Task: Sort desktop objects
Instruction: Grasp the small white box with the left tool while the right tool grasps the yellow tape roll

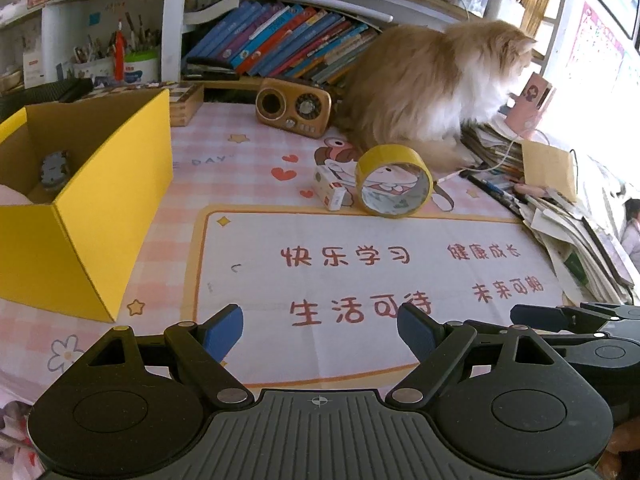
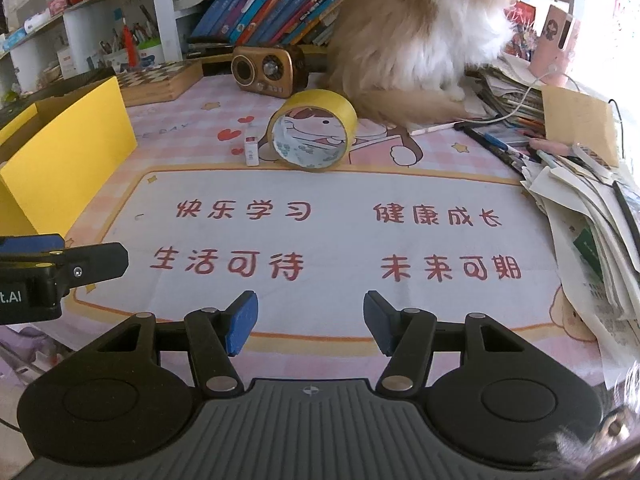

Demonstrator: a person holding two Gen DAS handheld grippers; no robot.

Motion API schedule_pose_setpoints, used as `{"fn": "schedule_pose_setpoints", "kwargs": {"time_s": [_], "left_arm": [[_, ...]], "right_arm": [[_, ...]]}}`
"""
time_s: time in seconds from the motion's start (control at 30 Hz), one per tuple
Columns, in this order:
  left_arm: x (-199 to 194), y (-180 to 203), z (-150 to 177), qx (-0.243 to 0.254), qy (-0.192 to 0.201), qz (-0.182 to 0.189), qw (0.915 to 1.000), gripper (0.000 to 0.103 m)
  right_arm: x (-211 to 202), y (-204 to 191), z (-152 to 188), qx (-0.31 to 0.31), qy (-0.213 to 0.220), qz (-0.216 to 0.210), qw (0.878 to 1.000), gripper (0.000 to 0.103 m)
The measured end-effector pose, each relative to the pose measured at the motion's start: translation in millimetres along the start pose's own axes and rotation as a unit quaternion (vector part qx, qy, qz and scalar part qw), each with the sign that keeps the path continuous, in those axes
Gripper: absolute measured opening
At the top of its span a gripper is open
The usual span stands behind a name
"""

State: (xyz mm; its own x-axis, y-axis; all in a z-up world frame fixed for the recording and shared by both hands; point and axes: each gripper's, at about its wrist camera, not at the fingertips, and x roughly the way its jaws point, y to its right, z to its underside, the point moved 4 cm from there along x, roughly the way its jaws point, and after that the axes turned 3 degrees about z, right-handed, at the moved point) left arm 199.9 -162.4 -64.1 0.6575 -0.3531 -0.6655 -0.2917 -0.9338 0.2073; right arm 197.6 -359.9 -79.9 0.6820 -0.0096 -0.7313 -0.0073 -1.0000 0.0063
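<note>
A yellow tape roll (image 1: 394,184) (image 2: 312,130) stands on its edge on the pink desk mat (image 1: 340,264) (image 2: 340,200), with a small white box (image 1: 329,192) (image 2: 251,150) just left of it. An open yellow cardboard box (image 1: 100,200) (image 2: 60,160) sits at the left with a small dark round object (image 1: 54,168) inside. My left gripper (image 1: 320,334) hovers open over the near mat, empty. My right gripper (image 2: 310,326) is also open and empty, beside the left one. Both are well short of the tape.
A fluffy orange and white cat (image 1: 432,84) (image 2: 420,36) sits right behind the tape. A brown retro radio (image 1: 294,106) (image 2: 268,70), leaning books (image 1: 280,44) and a chessboard box (image 2: 160,80) line the back. Piled papers and pens (image 1: 560,216) (image 2: 580,184) crowd the right edge.
</note>
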Motion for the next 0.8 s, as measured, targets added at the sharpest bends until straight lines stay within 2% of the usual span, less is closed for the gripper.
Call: {"fn": "schedule_pose_setpoints", "kwargs": {"time_s": [0.43,0.8], "left_arm": [[34,19,-17,0.022,-0.006,-0.019,0.9996,0.087],[76,20,-49,0.031,0.013,-0.03,0.999,0.087]], "right_arm": [[29,30,-22,0.008,0.001,-0.013,1.0,0.06],[59,48,-57,0.009,0.021,-0.015,1.0,0.062]]}}
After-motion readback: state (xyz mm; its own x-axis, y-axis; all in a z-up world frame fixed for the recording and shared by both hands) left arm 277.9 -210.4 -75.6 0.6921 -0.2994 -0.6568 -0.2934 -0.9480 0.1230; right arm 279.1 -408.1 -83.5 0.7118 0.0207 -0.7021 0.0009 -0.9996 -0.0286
